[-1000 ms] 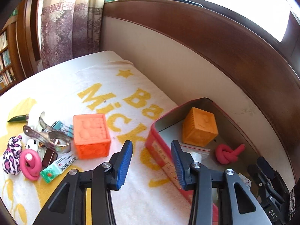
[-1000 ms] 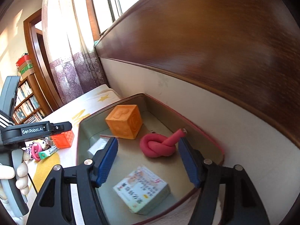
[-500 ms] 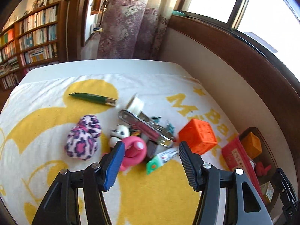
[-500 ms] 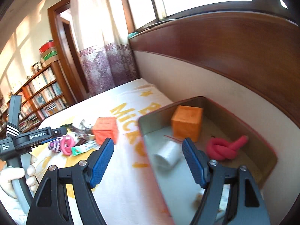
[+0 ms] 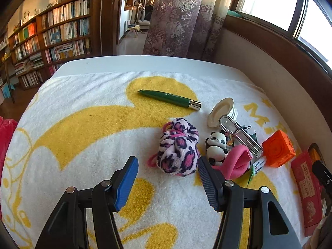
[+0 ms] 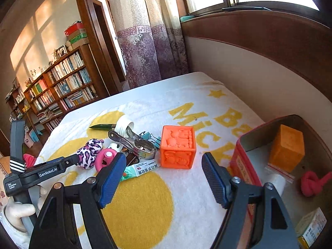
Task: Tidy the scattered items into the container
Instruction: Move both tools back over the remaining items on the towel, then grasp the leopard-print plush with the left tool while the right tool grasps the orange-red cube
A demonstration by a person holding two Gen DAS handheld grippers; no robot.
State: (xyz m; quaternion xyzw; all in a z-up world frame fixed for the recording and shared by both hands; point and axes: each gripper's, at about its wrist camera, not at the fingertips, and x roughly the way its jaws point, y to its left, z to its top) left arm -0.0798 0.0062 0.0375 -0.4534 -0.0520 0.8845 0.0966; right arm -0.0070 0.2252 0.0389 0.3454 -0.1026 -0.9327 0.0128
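Note:
A leopard-print plush scrunchie [image 5: 178, 145] lies on the yellow-and-white towel [image 5: 83, 124], just ahead of my left gripper [image 5: 167, 162], which is open and holds nothing. To its right are a panda figure [image 5: 216, 145], a pink ring toy [image 5: 236, 161], a metal clip [image 5: 240, 134] and a green pen [image 5: 169, 98]. My right gripper [image 6: 164, 159] is open and empty in front of the orange embossed cube [image 6: 178, 147]. The red tin box [image 6: 240, 157] at the right holds a yellow-orange cube [image 6: 287, 147], a pink knotted rope [image 6: 311, 183] and a small carton [image 6: 311, 228].
A white lid [image 5: 221, 112], blue binder clips [image 6: 151, 137] and a green-and-white tube [image 6: 141, 169] lie in the same pile. A gloved hand [image 6: 18, 209] holds the left tool at the left edge. A wall runs close behind the box; bookshelves and a curtain stand beyond the bed.
Both views have swung left, away from the tin box toward the scattered pile. The left jaws stand wider than a second ago and now face the leopard scrunchie; the right gripper faces the orange cube.

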